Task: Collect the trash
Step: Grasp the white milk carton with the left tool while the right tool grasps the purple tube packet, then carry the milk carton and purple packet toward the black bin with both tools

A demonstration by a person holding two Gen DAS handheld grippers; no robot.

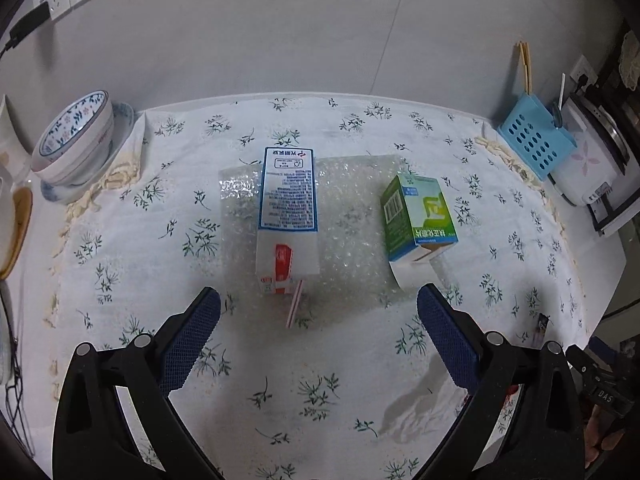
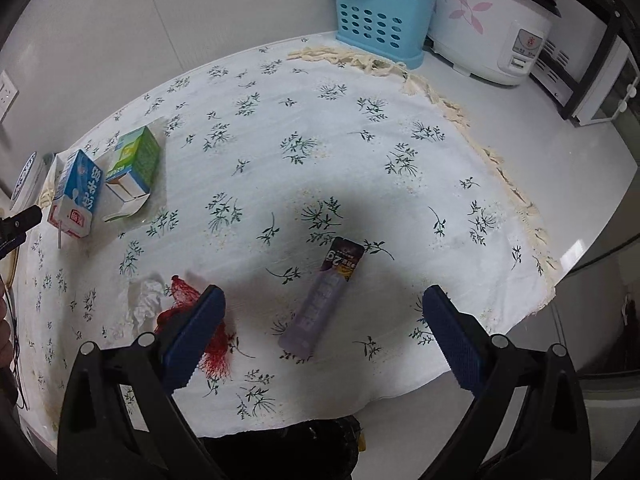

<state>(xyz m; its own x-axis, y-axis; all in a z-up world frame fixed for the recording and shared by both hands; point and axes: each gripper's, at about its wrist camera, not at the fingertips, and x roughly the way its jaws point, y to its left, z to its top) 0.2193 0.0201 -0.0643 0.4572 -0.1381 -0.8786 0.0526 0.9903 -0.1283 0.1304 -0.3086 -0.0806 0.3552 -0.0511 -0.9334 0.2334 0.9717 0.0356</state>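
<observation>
Left wrist view. Left gripper (image 1: 319,300) spread wide, nothing held; blue ribbed pads on black fingers (image 1: 191,340). Milk carton (image 1: 288,216) flat on the bubble wrap (image 1: 348,216), just beyond the fingertips, nearer the left pad. White carton, blue-framed print panel, red patch at near end, pink straw (image 1: 295,307) poking toward the gripper. Green box (image 1: 418,216) right of the milk carton, also on the bubble wrap, flap open, glossy card. Floral cloth (image 1: 320,392) under all, white with green sprigs, fringed edge. Stacked patterned bowls (image 1: 74,140) far left of the milk carton; blue perforated utensil holder (image 1: 534,136) far right.

Right wrist view. Right gripper (image 2: 323,300) likewise wide apart, empty. Purple wrapper (image 2: 322,300) lying between the fingertips, tilted, long flat sachet, dark printed far end, pale near end. Red mesh netting (image 2: 186,304) left of the purple wrapper, touching or under the left finger; crumpled clear plastic (image 2: 146,300) beside it. Rice cooker (image 2: 490,26) on the white counter (image 2: 560,184), well beyond the purple wrapper.
</observation>
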